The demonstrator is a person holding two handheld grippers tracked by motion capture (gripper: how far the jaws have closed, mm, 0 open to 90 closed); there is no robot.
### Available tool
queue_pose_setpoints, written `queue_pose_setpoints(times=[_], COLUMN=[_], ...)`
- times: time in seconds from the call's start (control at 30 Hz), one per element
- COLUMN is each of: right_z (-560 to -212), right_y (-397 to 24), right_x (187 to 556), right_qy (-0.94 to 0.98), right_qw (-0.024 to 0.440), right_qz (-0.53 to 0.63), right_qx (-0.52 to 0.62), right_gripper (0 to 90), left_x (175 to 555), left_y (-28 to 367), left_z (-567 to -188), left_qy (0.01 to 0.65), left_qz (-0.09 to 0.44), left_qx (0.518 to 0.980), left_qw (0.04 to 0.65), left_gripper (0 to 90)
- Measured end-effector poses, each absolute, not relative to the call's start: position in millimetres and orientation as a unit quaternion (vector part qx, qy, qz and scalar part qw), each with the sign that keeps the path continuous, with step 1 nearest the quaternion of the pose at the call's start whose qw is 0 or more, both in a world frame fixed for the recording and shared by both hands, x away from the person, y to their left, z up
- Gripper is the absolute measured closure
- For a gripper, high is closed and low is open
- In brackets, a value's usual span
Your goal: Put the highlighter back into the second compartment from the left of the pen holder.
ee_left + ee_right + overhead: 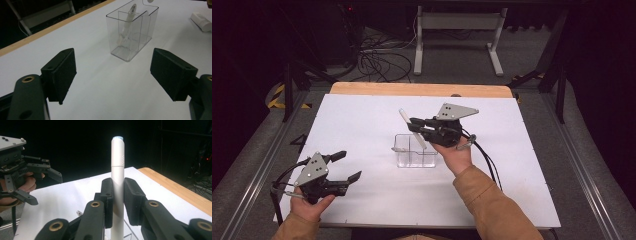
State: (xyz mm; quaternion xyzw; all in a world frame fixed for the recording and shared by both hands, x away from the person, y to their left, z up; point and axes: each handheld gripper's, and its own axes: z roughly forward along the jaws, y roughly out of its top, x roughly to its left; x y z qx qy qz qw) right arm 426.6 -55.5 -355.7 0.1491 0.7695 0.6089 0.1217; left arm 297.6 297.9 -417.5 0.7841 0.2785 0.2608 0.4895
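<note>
The right gripper (416,128) is clamped on a white pen (411,128), whose long axis leans, cap end up and tilted away from the person, lower end down inside the clear plastic organiser (414,156) at mid-bench (362,115). The left gripper (348,166) rests near the bench's front left, jaws spread wide with nothing between them.

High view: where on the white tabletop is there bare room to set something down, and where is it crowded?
Bare: the wide strip between the clear box and the wooden edge, and the patch between the box and the left gripper. The tabletop right of the sleeve is bare too. Crowded: at the box, where the right gripper holds a white pen over it.
</note>
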Motion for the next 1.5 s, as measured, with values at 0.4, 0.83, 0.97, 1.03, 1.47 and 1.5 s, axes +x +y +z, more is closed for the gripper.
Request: queue_pose_setpoints(times=[0.4,0.83,0.97,1.03,1.47,1.5], right_z=[-363,-366,-367,-367,-352,-350], right_y=[-45,-38,-38,-39,-62,-66], right_x=[431,436,436,437,432,430], right_qy=[0.77,0.773,0.775,0.775,0.771,0.771], right_qw=[0.125,0.126,0.126,0.127,0.128,0.13], right_qz=[0.607,0.603,0.6,0.599,0.596,0.595], right_qx=[0.15,0.153,0.153,0.156,0.184,0.186], right_gripper=[78.4,78.4,78.3,78.1,38.8,37.9], left_x=[298,298,298,298,298,298], left_y=[298,298,298,298,299,299], left_z=[-418,-418,-418,-418,-418,-418], left_qy=[0.278,0.279,0.279,0.279,0.279,0.279], left_qz=[0.26,0.259,0.258,0.258,0.258,0.258], left_qx=[0.784,0.784,0.784,0.784,0.784,0.784], left_qw=[0.49,0.49,0.491,0.491,0.491,0.491], left_gripper=[21.7,21.7,21.7,21.7,21.7,21.6])
